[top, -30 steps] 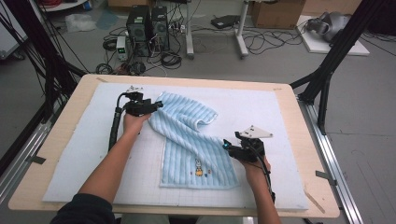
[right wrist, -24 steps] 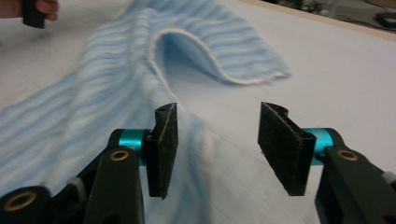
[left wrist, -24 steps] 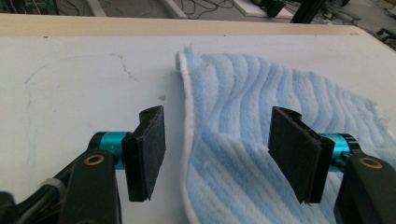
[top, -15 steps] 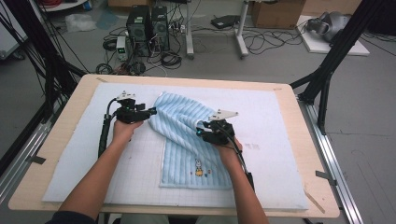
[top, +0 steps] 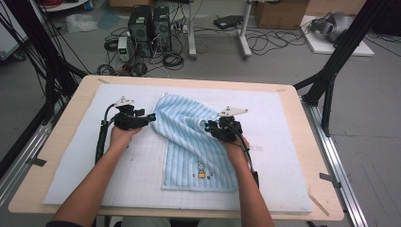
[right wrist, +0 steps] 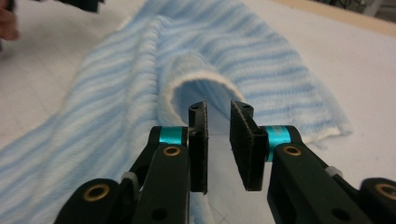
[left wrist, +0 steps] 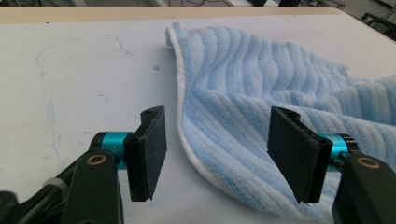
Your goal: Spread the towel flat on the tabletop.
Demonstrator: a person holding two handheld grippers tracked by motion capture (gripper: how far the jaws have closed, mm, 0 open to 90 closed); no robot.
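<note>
A light blue striped towel (top: pixel 189 137) lies rumpled on the white mat, with a small embroidered figure (top: pixel 202 171) near its front edge. My left gripper (top: pixel 152 117) sits at the towel's left edge, open wide. In the left gripper view its jaws (left wrist: pixel 217 154) straddle the towel's white-trimmed edge (left wrist: pixel 187 140) just above the mat. My right gripper (top: pixel 208 126) rests over the towel's right side. In the right gripper view it (right wrist: pixel 218 140) stands open by a narrow gap with nothing between its pads, just short of a raised, curled fold of towel (right wrist: pixel 196 79).
A white mat (top: pixel 293 156) covers the wooden table (top: pixel 312 142). Bare mat lies to the left and right of the towel. Black frame legs (top: pixel 331 71) stand at the table's corners, and computers (top: pixel 149 23) and cables sit on the floor beyond.
My right gripper has moved up and left from the towel's right corner, carrying cloth over into a fold, and its jaws now stand apart. My left gripper shifted slightly left and nearer.
</note>
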